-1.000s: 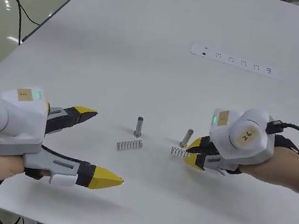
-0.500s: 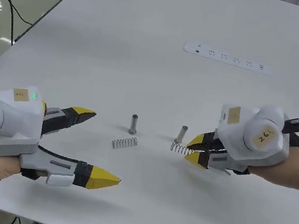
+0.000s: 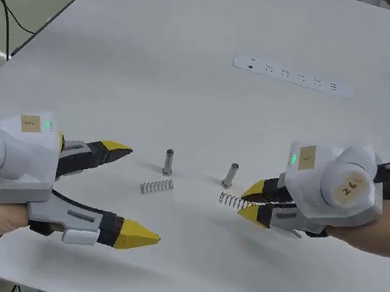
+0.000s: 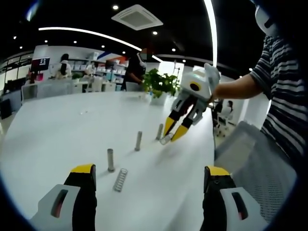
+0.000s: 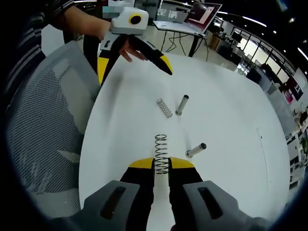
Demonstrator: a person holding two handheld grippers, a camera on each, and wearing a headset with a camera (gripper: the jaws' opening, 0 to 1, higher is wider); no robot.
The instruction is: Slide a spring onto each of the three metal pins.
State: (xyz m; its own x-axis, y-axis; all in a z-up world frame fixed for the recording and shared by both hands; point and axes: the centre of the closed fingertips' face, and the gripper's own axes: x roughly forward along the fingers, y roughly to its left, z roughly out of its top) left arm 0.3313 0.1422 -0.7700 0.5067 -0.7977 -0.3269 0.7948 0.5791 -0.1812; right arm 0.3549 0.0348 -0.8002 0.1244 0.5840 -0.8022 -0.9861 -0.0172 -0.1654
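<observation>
Right gripper (image 3: 251, 204) — jaws nearly closed, pinching one end of a spring (image 3: 231, 200) whose free end lies just beside a standing metal pin (image 3: 231, 174). Left gripper (image 3: 130, 193) — spread wide, holding nothing. A second spring (image 3: 157, 186) lies on the white table (image 3: 193, 58) beside another pin (image 3: 169, 162).

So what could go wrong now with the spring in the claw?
The right claw pinches the spring by one end, so it might bend or ping out. The nearby pin stands upright on the bare table, and the open left claw isn't steadying it, so a bump could tip it.
</observation>
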